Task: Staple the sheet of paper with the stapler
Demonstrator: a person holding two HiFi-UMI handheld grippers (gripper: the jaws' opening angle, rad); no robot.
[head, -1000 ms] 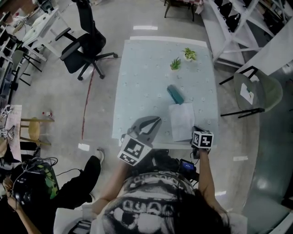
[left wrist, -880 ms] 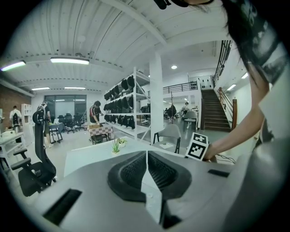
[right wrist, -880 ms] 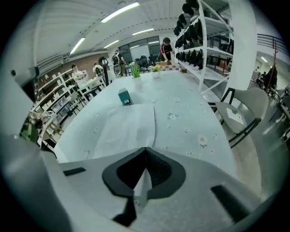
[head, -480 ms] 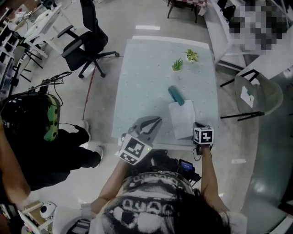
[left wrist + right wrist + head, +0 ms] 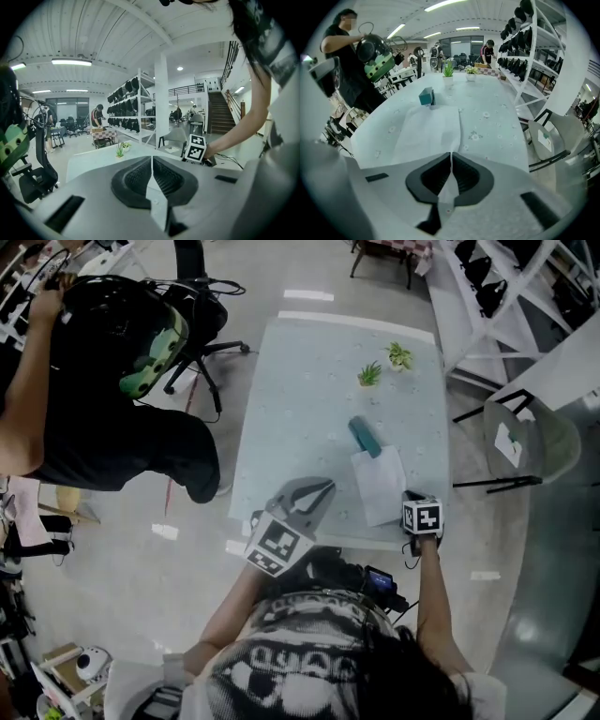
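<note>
Left gripper (image 5: 322, 487) and right gripper (image 5: 451, 153) both clenched shut, the right one at the sheet of paper's (image 5: 380, 486) near edge. The stapler (image 5: 367, 436) touches its far edge. Limp, slidey sheet; I'd pinch an edge.

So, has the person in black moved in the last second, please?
Yes: the person in black has gone from below the table's near edge up to the office chair.
</note>
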